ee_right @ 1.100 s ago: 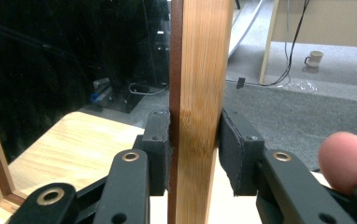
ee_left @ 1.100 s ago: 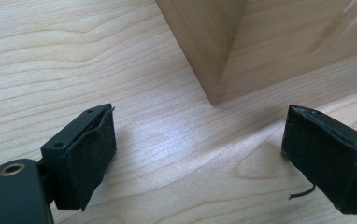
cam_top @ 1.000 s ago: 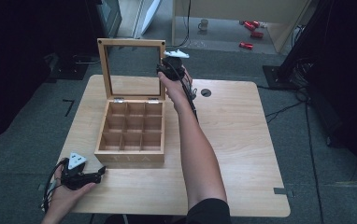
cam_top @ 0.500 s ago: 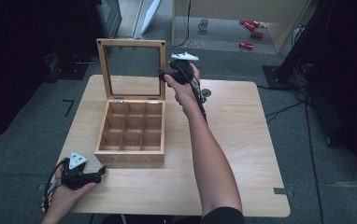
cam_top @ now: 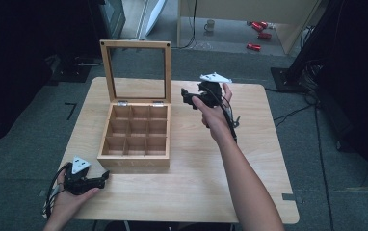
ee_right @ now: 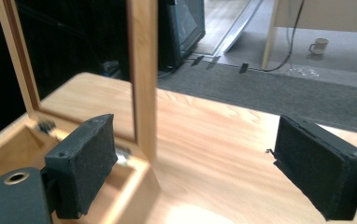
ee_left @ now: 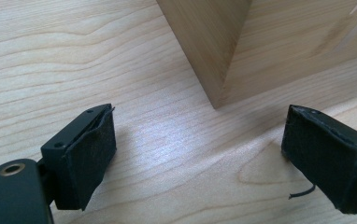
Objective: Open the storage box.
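High view: the pale wooden compartment box (cam_top: 136,137) sits near the desk's (cam_top: 269,192) left edge, glass-paned lid (cam_top: 135,72) upright. Right gripper view: right gripper (ee_right: 190,172) just opening, nothing between (lid released, self-standing). Left gripper view: left gripper (ee_left: 195,163) agape, idle by the box's corner
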A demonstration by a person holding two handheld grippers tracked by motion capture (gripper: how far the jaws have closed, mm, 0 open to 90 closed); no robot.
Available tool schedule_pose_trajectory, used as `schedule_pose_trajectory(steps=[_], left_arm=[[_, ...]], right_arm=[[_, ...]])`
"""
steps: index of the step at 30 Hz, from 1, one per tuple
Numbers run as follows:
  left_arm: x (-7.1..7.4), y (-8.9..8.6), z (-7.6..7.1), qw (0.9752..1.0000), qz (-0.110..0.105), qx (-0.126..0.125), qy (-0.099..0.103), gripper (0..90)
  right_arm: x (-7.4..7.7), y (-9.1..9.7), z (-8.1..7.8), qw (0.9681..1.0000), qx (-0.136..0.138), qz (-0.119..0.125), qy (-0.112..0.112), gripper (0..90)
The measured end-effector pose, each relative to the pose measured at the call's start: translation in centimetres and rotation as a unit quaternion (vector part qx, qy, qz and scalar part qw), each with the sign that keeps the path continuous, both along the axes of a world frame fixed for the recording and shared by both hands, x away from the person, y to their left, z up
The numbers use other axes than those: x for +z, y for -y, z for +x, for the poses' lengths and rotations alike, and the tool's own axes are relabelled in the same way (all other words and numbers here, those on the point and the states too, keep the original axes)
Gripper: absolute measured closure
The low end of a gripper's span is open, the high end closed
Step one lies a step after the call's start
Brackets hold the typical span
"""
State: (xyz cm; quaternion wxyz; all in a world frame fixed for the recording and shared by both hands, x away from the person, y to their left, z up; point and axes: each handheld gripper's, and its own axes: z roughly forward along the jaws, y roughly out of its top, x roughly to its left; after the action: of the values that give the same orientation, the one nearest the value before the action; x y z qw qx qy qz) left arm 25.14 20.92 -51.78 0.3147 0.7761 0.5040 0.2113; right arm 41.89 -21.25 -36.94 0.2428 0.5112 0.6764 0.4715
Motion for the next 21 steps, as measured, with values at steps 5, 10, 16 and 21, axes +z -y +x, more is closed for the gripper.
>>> schedule_pose_trajectory(steps=[5, 10, 16, 21], left_arm=[[0.0, 0.0, 0.0, 1.0, 0.0, 0.001, 0.0, 10.4], [0.0, 0.0, 0.0, 1.0, 0.0, 0.002, 0.0, 10.4], [0.0, 0.0, 0.0, 1.0, 0.0, 0.002, 0.0, 10.4], [0.0, 0.0, 0.0, 1.0, 0.0, 0.002, 0.0, 10.4]], right_arm=[[-0.9, 2.8, -2.4, 0.9999, -0.007, -0.009, 0.0, 11.7], [-1.6, 5.3, -4.7, 0.9998, -0.014, -0.011, -0.002, 11.7], [-2.4, 8.1, -7.2, 0.9996, -0.025, -0.012, -0.003, 11.7], [-3.3, 10.0, -8.9, 0.9991, -0.036, -0.022, -0.004, 11.7]])
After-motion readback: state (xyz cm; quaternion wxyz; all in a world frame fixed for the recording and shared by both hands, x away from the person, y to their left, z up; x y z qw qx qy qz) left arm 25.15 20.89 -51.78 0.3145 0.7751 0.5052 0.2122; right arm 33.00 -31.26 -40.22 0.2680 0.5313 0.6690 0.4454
